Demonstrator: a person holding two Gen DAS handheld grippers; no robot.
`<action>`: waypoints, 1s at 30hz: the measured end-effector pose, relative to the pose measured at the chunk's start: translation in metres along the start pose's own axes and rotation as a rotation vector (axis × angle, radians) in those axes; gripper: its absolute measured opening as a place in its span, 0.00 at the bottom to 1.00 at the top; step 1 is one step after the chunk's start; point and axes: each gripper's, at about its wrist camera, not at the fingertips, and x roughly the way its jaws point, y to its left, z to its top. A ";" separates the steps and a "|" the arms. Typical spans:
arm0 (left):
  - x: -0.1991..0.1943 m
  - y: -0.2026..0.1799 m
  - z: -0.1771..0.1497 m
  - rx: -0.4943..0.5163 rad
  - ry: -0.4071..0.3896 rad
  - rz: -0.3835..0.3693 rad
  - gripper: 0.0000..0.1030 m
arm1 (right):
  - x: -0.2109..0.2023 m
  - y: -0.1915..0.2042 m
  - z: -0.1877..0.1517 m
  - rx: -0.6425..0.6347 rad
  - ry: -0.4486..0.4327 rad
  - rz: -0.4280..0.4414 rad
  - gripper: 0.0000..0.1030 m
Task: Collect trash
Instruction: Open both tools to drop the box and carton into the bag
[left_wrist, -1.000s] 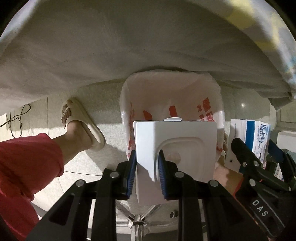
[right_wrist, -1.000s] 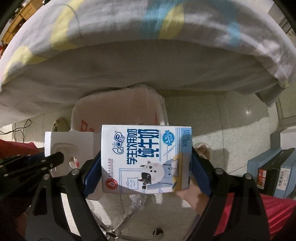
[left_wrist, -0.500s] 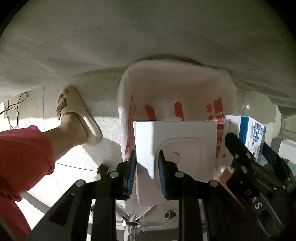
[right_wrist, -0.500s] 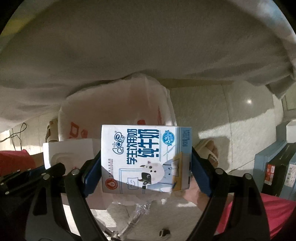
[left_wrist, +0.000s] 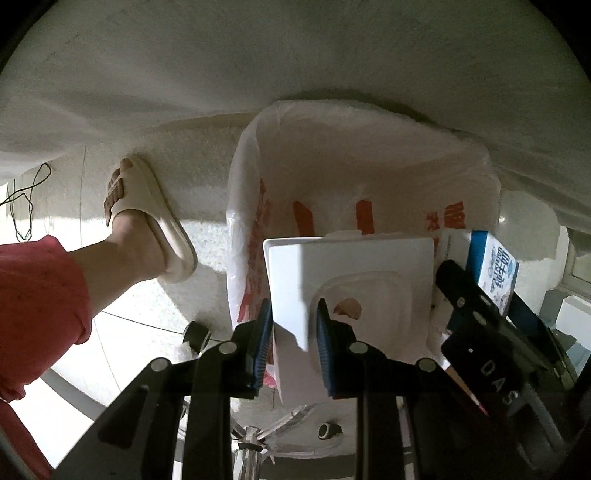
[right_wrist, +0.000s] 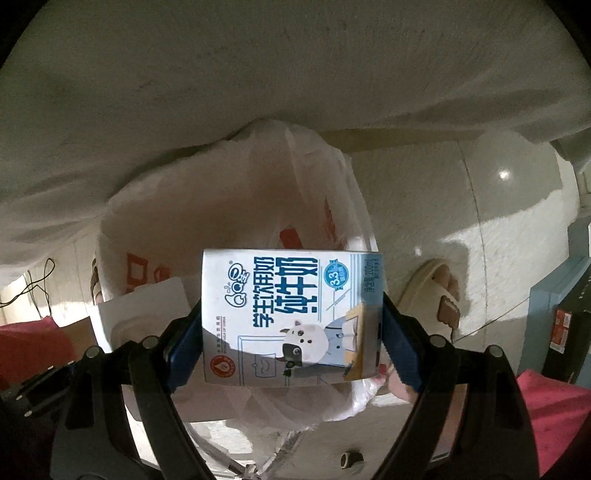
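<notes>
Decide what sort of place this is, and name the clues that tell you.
Probably a bedroom at home: a bedsheet overhangs a tiled floor, a bag-lined bin stands beside it, and someone wears house slippers.

Dim overall, warm grey cast. Hard sunlit patches on floor (left_wrist: 155, 317), sharp-edged shadows beside them. Round glare spot on floor tile in right wrist view. Draped cloth (right_wrist: 258, 74) murky, grainy. Strong fisheye bending, black corners. Near gripper arms dark, slightly soft.
</notes>
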 end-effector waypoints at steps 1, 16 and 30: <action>0.000 0.000 0.000 -0.005 0.005 -0.002 0.23 | 0.002 -0.001 0.002 0.006 0.005 0.005 0.81; 0.014 0.009 0.009 -0.059 0.056 -0.050 0.38 | 0.030 -0.012 0.007 0.052 0.098 0.079 0.81; 0.004 0.009 0.008 -0.065 0.037 -0.037 0.56 | 0.021 -0.007 0.006 0.052 0.078 0.055 0.81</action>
